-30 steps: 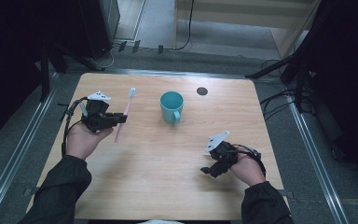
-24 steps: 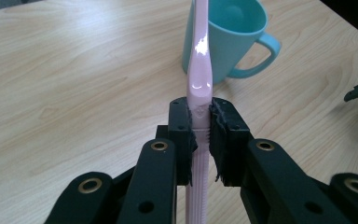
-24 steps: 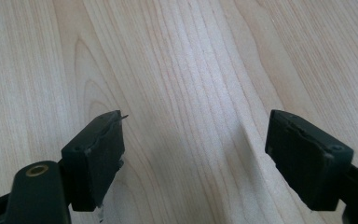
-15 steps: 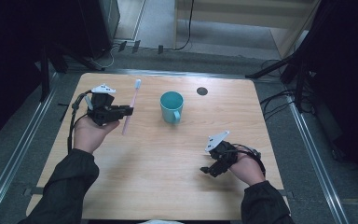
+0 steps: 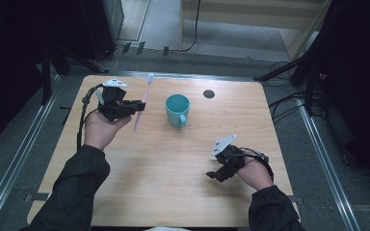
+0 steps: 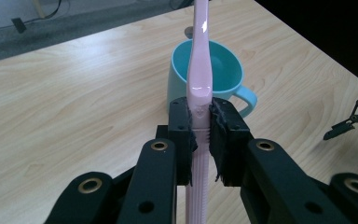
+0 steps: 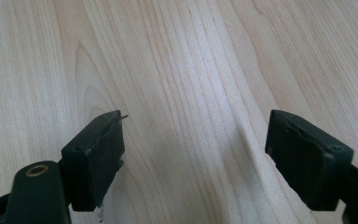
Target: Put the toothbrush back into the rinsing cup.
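pale wood tabletop (image 5: pixel 149 192) spreads under us, with dark floor and cables beyond its far edge. near the middle stands a teal mug (image 5: pixel 178 109), upright, handle turned toward us, and it looks empty from what we can see of its inside. we take it as our landmark.

our left gripper (image 5: pixel 134 107) hangs just left of the mug, clear of the table, jaws clamped on a pink toothbrush (image 5: pixel 141 103). in the left gripper view the pads squeeze the ribbed handle (image 6: pixel 199 140) low down, and the shaft rises upright in front of the mug (image 6: pixel 214 70); the white brush head (image 5: pixel 150 78) points away from us, past the mug's far side.

our right gripper (image 5: pixel 213 174) rests on the table well nearer to us than the mug and to its right, jaws spread wide with only bare wood between them.

we judge the pick-up done: the toothbrush is lifted and firmly held. what seems left is carrying it over the mug's rim, lowering it in, and letting go.
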A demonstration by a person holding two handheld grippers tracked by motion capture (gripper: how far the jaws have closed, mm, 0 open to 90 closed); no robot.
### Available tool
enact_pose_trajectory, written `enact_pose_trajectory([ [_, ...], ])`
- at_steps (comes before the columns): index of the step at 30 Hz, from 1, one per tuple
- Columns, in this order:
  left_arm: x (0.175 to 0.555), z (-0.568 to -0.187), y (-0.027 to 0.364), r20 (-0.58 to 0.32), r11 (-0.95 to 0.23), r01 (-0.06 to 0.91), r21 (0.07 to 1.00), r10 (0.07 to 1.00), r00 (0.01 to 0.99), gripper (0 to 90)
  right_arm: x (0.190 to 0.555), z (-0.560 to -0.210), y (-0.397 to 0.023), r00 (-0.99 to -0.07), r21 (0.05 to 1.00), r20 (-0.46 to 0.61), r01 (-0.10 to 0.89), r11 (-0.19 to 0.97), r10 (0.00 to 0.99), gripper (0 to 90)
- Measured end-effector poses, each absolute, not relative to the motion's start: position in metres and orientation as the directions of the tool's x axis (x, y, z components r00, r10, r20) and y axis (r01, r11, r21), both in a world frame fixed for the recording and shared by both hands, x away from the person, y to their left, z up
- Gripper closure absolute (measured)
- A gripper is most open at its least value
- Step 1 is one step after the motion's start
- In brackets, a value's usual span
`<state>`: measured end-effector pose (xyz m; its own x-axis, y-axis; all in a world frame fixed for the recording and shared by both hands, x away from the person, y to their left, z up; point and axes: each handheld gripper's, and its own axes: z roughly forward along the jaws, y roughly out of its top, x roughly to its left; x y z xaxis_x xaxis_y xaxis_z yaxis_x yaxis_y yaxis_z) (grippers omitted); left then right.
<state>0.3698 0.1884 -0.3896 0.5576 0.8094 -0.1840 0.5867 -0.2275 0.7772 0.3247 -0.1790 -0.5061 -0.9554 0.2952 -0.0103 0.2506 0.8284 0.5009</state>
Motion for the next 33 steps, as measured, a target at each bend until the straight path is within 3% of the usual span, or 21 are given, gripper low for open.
enact_pose_trajectory([
  [33,0.407,-0.378,0.146,-0.172,-0.186,0.525,0.83,0.811,0.559,78.8,0.325,-0.506,-0.178,-0.956,0.509,-0.01,0.246,0.825,0.292,19.3],
])
